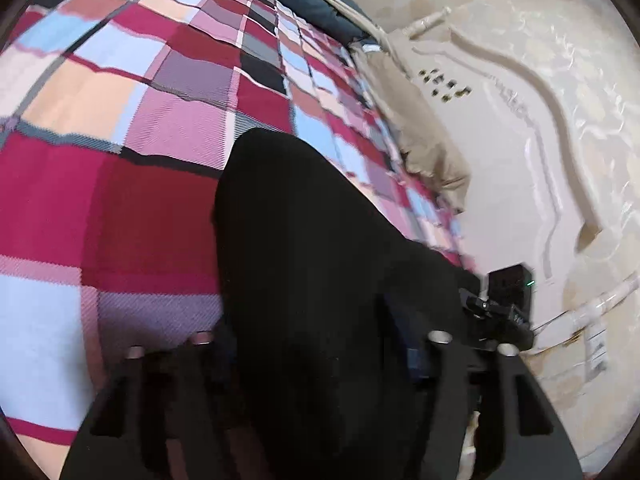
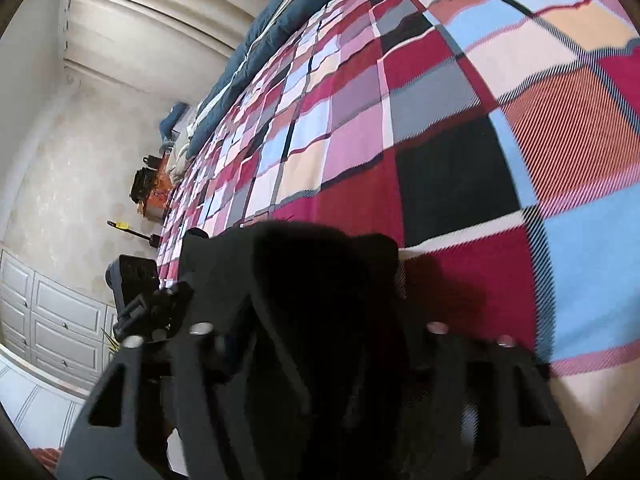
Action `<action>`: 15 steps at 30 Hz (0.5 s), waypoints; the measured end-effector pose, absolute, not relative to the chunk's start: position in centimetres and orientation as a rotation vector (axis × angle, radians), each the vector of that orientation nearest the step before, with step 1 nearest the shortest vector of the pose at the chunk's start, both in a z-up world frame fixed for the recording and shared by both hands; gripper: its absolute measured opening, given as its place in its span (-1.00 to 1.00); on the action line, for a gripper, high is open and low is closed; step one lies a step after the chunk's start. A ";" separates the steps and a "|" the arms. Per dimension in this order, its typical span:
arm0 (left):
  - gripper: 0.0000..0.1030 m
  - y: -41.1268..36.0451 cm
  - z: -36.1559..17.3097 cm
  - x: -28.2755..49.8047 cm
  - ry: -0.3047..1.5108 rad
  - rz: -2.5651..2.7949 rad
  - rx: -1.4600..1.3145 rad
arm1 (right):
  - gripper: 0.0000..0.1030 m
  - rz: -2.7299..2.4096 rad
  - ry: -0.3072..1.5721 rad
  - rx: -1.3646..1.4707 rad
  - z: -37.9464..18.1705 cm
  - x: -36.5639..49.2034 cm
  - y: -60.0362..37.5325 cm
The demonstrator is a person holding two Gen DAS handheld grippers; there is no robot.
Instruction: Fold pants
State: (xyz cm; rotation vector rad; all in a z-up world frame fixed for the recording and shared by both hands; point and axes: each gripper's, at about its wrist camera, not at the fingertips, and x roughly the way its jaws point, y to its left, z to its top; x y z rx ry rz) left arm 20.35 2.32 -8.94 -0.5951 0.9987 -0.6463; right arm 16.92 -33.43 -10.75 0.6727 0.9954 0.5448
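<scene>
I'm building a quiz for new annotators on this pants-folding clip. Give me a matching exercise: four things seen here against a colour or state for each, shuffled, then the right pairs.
Things
1. soft fabric pants
2. checked bedsheet
3. quilted duvet at the bed's far edge
4. panelled cabinet doors

Colours or states
A. white
B. dark blue
C. black, bunched between the fingers of each hand-held gripper
D. red, pink and light blue squares

Pairs: 1-C, 2-D, 3-B, 4-A
</scene>
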 end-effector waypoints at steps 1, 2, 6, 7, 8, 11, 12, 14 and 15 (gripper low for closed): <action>-0.05 2.3 -8.9 20.1 0.988 -0.639 -0.577 | -0.09 0.550 0.988 0.695 -10.8 16.8 -33.6; -0.08 2.3 -8.7 19.9 0.980 -0.631 -0.566 | -0.13 0.555 0.980 0.716 -10.8 16.7 -33.7; -0.24 2.1 -8.0 19.6 0.969 -0.578 -0.522 | -0.19 0.552 0.956 0.715 -10.3 16.8 -33.3; -0.28 2.1 -7.7 19.5 0.966 -0.565 -0.506 | -0.20 0.555 0.951 0.714 -10.1 16.9 -33.1; -0.30 2.2 -7.4 19.5 0.961 -0.554 -0.492 | -0.21 0.564 0.946 0.713 -9.8 17.1 -32.8; -0.34 3.1 -6.8 19.8 0.942 -0.513 -0.469 | -0.21 0.590 0.942 0.710 -9.4 18.1 -31.3; -0.35 3.8 -6.6 20.0 0.934 -0.499 -0.467 | -0.21 0.597 0.943 0.708 -9.3 18.5 -30.7; -0.36 5.1 -6.5 20.3 0.931 -0.480 -0.479 | -0.22 0.622 0.945 0.705 -9.1 19.7 -29.1; -0.36 6.0 -6.5 20.6 0.930 -0.464 -0.486 | -0.22 0.634 0.948 0.701 -9.0 20.5 -28.2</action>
